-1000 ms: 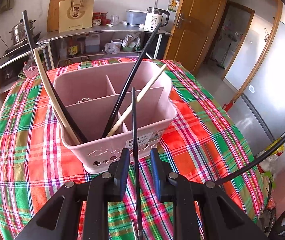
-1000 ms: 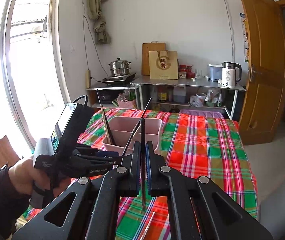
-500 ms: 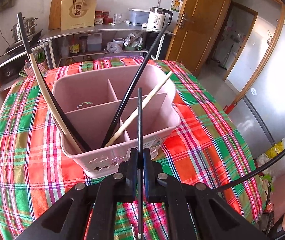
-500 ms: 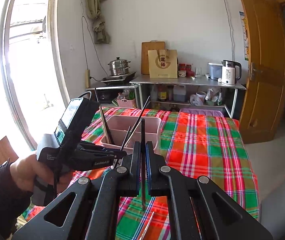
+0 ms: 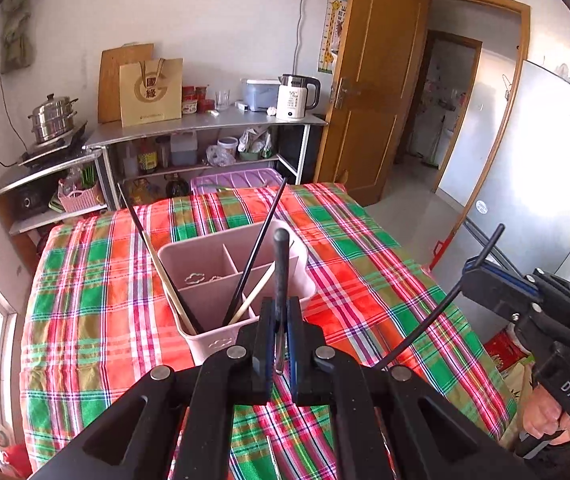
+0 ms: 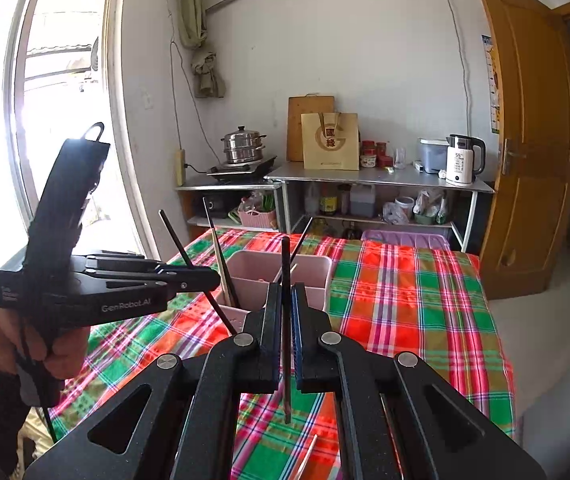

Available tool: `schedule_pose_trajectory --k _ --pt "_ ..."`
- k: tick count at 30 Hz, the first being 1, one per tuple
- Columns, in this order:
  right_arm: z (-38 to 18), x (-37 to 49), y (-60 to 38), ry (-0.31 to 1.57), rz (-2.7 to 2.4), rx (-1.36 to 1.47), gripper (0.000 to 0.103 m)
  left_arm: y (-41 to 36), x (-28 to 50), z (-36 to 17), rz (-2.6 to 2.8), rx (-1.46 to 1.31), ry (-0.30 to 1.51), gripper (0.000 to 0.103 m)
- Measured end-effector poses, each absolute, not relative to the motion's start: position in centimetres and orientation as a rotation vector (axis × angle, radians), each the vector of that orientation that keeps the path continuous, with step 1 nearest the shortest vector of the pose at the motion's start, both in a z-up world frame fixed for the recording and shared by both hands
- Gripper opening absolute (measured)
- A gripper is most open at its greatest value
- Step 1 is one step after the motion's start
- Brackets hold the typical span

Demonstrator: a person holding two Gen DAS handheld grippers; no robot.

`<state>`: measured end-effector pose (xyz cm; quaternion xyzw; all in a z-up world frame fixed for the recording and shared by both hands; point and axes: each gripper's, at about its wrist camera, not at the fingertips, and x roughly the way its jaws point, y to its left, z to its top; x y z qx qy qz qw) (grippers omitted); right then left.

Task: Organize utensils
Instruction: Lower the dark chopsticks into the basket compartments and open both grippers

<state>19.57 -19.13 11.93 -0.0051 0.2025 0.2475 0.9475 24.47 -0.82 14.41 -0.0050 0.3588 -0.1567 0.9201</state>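
A pink divided utensil holder [image 5: 209,264] stands on the plaid tablecloth and holds several black and pale chopsticks leaning outward. It also shows in the right wrist view [image 6: 261,272]. My left gripper [image 5: 280,316] is shut on a black chopstick [image 5: 281,264], held upright just in front of the holder. In the right wrist view the left gripper [image 6: 205,280] is at the left, with its chopstick slanting. My right gripper [image 6: 285,300] is shut on another black chopstick [image 6: 285,320], upright, nearer than the holder.
The table with the plaid cloth [image 5: 365,280] fills the foreground. Loose utensils lie on the cloth near me [image 6: 309,456]. Metal shelves [image 5: 205,124] with a kettle, pot and bag stand behind. A wooden door [image 5: 377,100] is at the right.
My left gripper closed on the black chopstick, then lifted and pulled back from the holder. The right gripper stayed shut on its chopstick and barely moved.
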Motion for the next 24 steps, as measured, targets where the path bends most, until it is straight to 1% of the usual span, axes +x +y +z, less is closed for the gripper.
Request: schedule_pose_trajectory --k 8,13,18,24 --pt "14.9 20.5 -17.9 0.355 0.520 -0.017 0.005 1.6 23.8 20.1 -0.293 -0.026 0.636 0.005" --pt "16.5 21.5 -16.8 0.320 0.541 -0.003 0.005 3.0 24.6 22.3 -0.256 -0.026 0.605 0.005" --pt "18.0 22.6 -15.5 0.275 0.552 0.005 0.004 4.1 26.2 22.5 -0.227 -0.038 0.609 0.005" --pt "17.8 24.6 -14.3 0.257 0.569 0.030 0.004 5.2 28.2 20.8 -0.216 -0.067 0.635 0.005"
